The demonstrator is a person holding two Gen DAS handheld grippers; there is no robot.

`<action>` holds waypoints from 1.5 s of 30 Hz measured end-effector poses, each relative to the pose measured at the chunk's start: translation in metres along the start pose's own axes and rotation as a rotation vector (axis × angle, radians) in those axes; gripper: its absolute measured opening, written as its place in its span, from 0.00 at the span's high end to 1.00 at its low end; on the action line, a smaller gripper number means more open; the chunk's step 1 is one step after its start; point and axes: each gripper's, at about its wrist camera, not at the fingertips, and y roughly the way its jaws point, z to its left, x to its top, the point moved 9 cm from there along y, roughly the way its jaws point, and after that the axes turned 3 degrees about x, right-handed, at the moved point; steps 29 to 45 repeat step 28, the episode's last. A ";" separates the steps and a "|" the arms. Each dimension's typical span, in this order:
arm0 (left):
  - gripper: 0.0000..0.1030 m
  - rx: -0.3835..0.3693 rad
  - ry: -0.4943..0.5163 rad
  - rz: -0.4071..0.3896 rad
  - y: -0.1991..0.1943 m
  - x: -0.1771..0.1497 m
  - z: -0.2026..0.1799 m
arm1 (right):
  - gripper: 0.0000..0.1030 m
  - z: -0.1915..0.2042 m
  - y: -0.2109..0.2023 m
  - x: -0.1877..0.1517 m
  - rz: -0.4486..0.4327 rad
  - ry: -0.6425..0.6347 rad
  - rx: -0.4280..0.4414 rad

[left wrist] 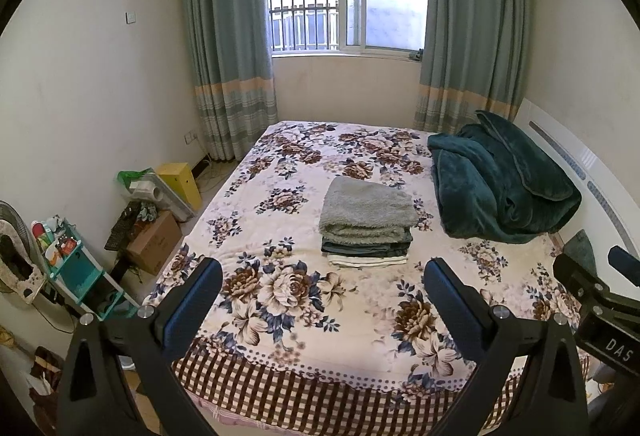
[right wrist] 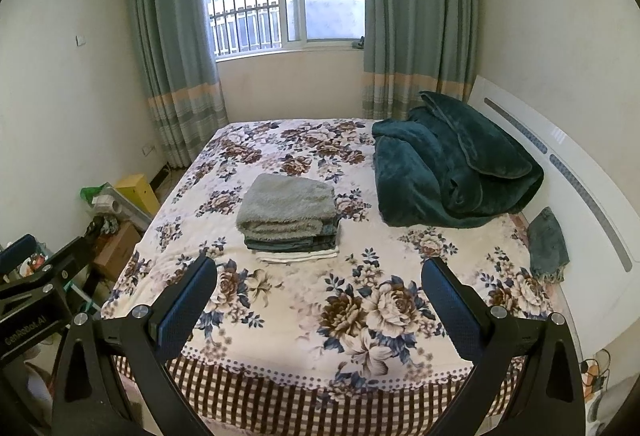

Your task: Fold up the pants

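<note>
A folded stack of pants (left wrist: 367,224) is seen at the bed's (left wrist: 280,368) centre, capped by a fuzzy grey garment (right wrist: 286,206). A teal blanket (right wrist: 452,164) is heaped at two o'clock. The left gripper (left wrist: 322,300) and right gripper (right wrist: 318,298) are held wide apart, empty, over the near edge.

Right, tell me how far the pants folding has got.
Done: a neat stack of folded garments on the floral bedspread, fluffy grey piece on top. In hand: nothing; left gripper and right gripper are open. Possibly left: a crumpled grey-green garment by the headboard.
</note>
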 end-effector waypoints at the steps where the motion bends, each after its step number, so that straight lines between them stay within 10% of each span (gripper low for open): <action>1: 0.00 -0.001 0.000 0.001 0.000 0.000 0.000 | 0.00 0.000 0.001 -0.001 0.000 0.000 0.002; 45: 0.00 -0.003 -0.005 -0.013 -0.006 -0.008 -0.006 | 0.00 -0.005 0.007 -0.011 0.013 0.016 0.007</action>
